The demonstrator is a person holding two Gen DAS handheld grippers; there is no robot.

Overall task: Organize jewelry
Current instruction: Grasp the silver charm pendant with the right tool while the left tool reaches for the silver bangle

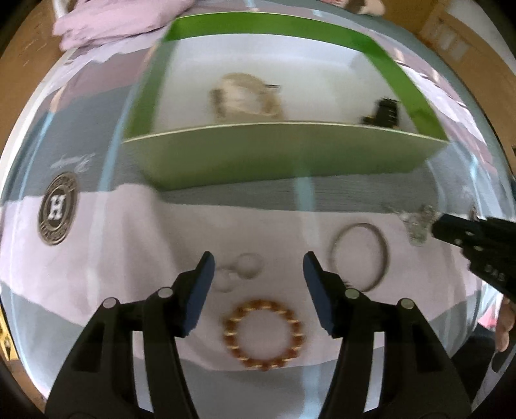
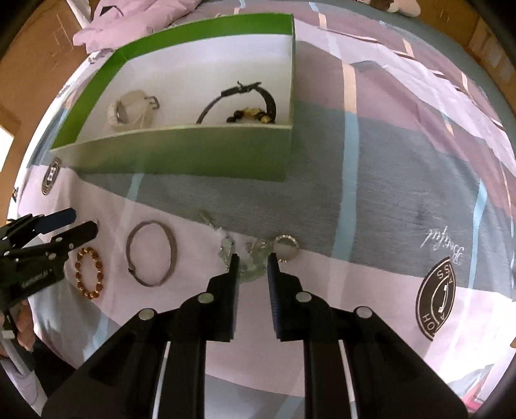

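Observation:
A green box (image 1: 283, 154) (image 2: 180, 158) with a white inside stands on the bedsheet and holds a cream band (image 2: 130, 111), a black bangle (image 2: 269, 100) and a black-and-gold piece (image 2: 250, 116). On the sheet lie an amber bead bracelet (image 1: 262, 333) (image 2: 88, 274), a silver bangle (image 1: 359, 256) (image 2: 151, 253), clear rings (image 1: 242, 272), a crystal piece (image 2: 250, 264) (image 1: 416, 222) and a round silver ring (image 2: 285, 246). My left gripper (image 1: 258, 274) is open above the bead bracelet. My right gripper (image 2: 253, 267) is partly open around the crystal piece.
A patterned pink, grey and blue bedsheet (image 2: 371, 180) covers the surface, with round logo prints (image 1: 58, 209) (image 2: 435, 299). Crumpled pink cloth (image 1: 106, 22) lies behind the box. Cardboard boxes (image 2: 38, 64) stand beyond the bed.

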